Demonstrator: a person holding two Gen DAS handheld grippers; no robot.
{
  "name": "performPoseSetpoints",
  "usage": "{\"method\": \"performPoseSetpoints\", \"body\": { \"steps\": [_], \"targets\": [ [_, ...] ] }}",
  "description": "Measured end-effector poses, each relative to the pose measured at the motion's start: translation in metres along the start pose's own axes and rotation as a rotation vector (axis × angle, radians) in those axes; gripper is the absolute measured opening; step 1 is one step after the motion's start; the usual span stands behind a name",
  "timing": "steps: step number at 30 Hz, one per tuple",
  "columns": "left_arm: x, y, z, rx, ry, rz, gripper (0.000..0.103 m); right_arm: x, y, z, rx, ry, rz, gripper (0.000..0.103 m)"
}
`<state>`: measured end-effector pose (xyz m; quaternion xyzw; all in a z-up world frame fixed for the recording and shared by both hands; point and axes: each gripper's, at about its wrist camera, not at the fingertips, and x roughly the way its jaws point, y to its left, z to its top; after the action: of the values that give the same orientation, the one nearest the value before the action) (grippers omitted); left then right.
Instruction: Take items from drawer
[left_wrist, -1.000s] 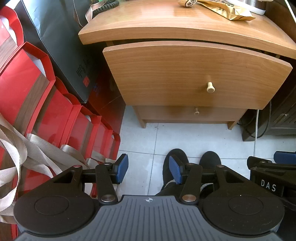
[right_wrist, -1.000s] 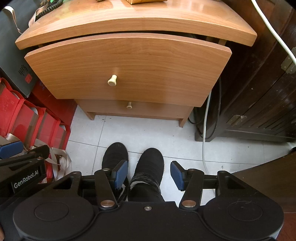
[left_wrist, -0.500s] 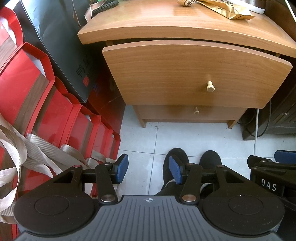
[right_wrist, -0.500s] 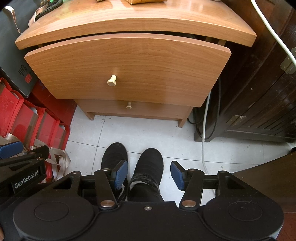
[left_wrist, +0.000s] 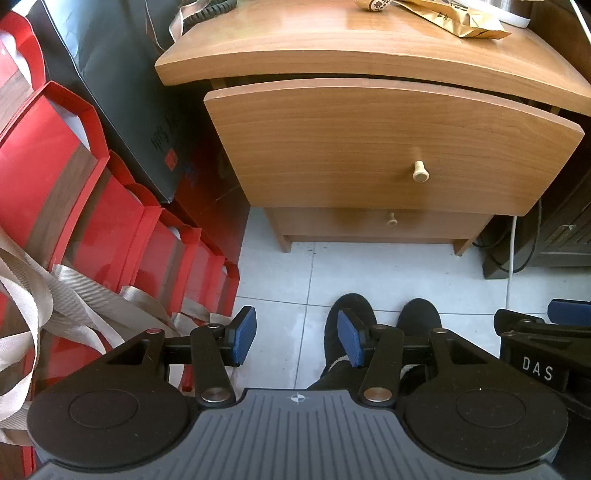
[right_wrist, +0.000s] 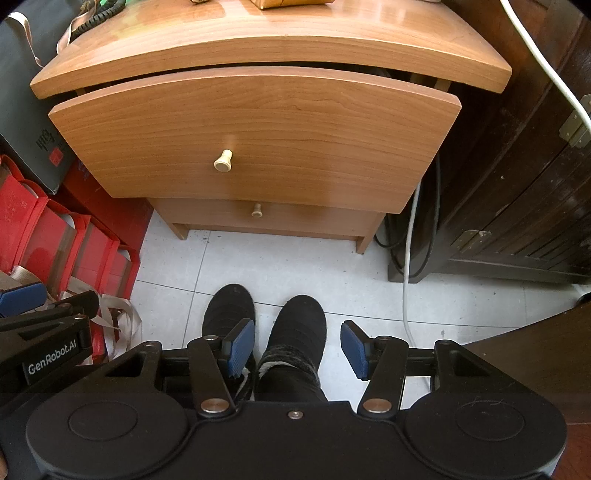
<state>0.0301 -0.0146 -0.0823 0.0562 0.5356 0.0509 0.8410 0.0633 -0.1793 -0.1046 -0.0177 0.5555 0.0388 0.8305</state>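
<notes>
A wooden nightstand stands ahead. Its upper drawer (left_wrist: 388, 144) (right_wrist: 258, 136) is pulled out a little, with a pale knob (left_wrist: 420, 172) (right_wrist: 223, 161); the inside is hidden. A lower drawer (left_wrist: 373, 221) (right_wrist: 266, 216) with a small knob (right_wrist: 257, 210) is shut. My left gripper (left_wrist: 296, 341) is open and empty, held back from the drawer above the floor. My right gripper (right_wrist: 297, 347) is open and empty, also held back.
Red gift bags (left_wrist: 92, 206) (right_wrist: 55, 240) and a black bag (left_wrist: 122, 85) stand left of the nightstand. A dark wooden cabinet (right_wrist: 524, 166) and cables (right_wrist: 410, 236) are on the right. A gold packet (left_wrist: 458, 18) lies on the nightstand top. The person's black shoes (right_wrist: 266, 314) are on the tile floor.
</notes>
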Motion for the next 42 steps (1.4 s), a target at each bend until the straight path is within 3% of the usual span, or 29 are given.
{"method": "performPoseSetpoints", "body": {
  "steps": [42],
  "targets": [
    [-0.0022,-0.0039,0.0017,-0.019,0.006,0.016,0.052,0.0001,-0.0011,0.0011,0.001,0.000,0.010,0.051]
  ]
}}
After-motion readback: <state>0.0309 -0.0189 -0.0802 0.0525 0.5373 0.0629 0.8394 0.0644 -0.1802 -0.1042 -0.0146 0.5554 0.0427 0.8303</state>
